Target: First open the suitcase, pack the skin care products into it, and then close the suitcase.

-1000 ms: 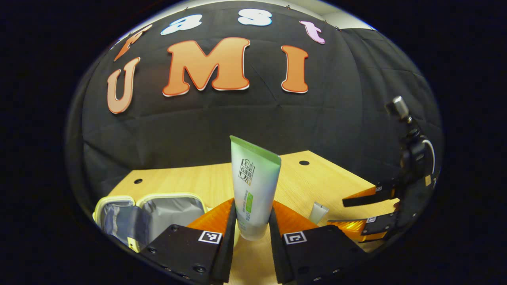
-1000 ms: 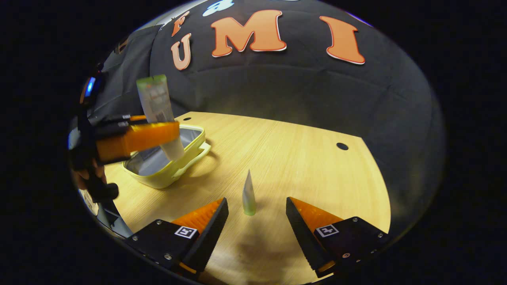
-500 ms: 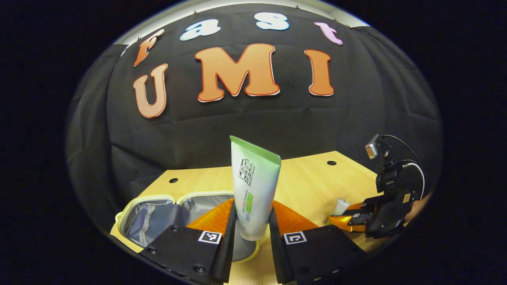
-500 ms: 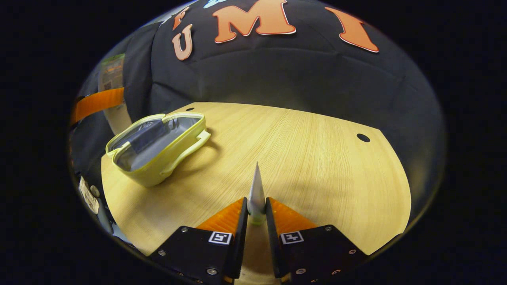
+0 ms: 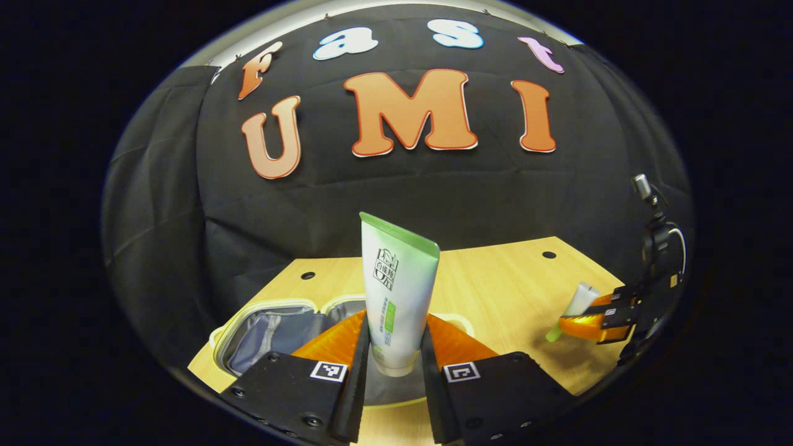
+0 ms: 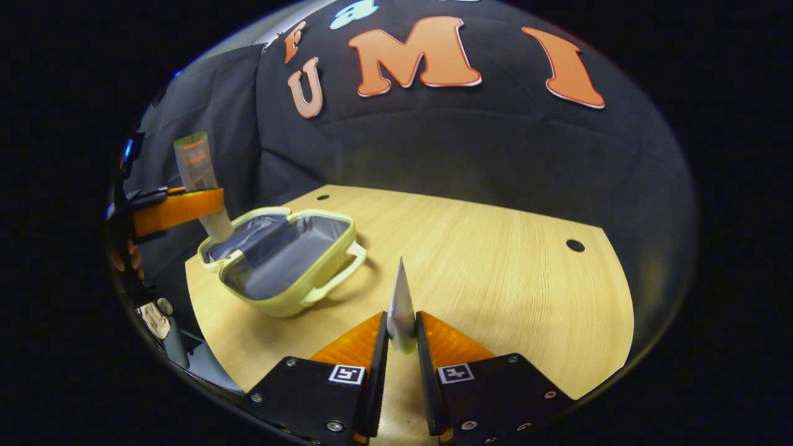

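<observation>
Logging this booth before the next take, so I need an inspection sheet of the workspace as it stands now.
Surface: light wooden table with small round holes.
Job's things: pale yellow suitcase lies open on the table, grey lining showing; large green-and-white tube held upright above it; small tube held clear of the table.
Clutter: nothing seen.
Grippers: left tool shut on the large tube; right tool shut on the small tube.
Cables: a thin cable loops on the right tool's body.
Surroundings: black cloth wall behind the table; fingers of the hand holding the left tool.
</observation>
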{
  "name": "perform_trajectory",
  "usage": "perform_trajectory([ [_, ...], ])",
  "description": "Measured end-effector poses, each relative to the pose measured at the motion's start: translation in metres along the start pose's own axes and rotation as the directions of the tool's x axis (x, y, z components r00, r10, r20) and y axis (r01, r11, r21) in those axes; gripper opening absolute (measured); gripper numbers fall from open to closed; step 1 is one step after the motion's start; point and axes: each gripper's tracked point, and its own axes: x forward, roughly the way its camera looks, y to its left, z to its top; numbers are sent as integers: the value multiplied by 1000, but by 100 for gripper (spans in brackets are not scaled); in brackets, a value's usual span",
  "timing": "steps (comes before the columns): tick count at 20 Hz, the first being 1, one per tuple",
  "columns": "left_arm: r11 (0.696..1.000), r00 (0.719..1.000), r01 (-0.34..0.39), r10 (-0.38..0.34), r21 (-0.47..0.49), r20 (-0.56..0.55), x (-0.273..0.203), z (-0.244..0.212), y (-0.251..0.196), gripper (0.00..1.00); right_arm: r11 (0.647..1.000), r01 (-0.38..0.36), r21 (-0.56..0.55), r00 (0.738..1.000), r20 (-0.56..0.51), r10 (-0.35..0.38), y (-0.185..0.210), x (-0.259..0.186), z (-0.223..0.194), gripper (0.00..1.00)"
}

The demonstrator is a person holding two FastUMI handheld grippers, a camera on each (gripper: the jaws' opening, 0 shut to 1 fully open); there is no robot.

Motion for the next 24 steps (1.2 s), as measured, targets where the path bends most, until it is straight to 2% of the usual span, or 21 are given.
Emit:
perform_trajectory([
  [3, 1000, 1000, -3, 3, 5, -7, 7, -2, 26, 42, 1000, -10, -18, 999, 43, 11, 22, -3, 26, 29],
  [6, 1000, 999, 26, -26, 1, -24, 15, -10, 48, 42, 999, -6, -43, 997, 71, 9, 47, -2, 48, 29],
  [11, 993, 980, 109, -113, -33, -163, 46, -60, 62, 42, 999, 7, -47, 998, 68, -4, 95, 21, 58, 29],
  [14, 987, 946, 143, -157, -71, -283, 62, -103, 66, 42, 1000, 14, -26, 999, 48, -13, 116, 34, 57, 29],
  [15, 986, 924, 148, -164, -73, -344, 65, -120, 66, 42, 999, 21, -24, 999, 42, -20, 122, 38, 56, 29],
  [16, 984, 916, 161, -178, -75, -359, 71, -129, 64, 42, 999, 25, -28, 999, 33, -24, 125, 41, 55, 29],
  [18, 976, 883, 184, -215, -113, -418, 76, -144, 56, 42, 999, 39, -28, 999, 16, -39, 130, 46, 52, 29],
  [20, 971, 852, 191, -237, -144, -467, 83, -161, 56, 43, 998, 53, -19, 999, 0, -53, 135, 52, 50, 29],
  [23, 972, 798, 168, -231, -163, -557, 93, -183, 57, 42, 997, 74, -10, 997, -22, -74, 140, 64, 48, 29],
  [24, 972, 814, 169, -232, -165, -533, 101, -178, 57, 42, 996, 85, -9, 996, -25, -86, 140, 66, 48, 29],
])
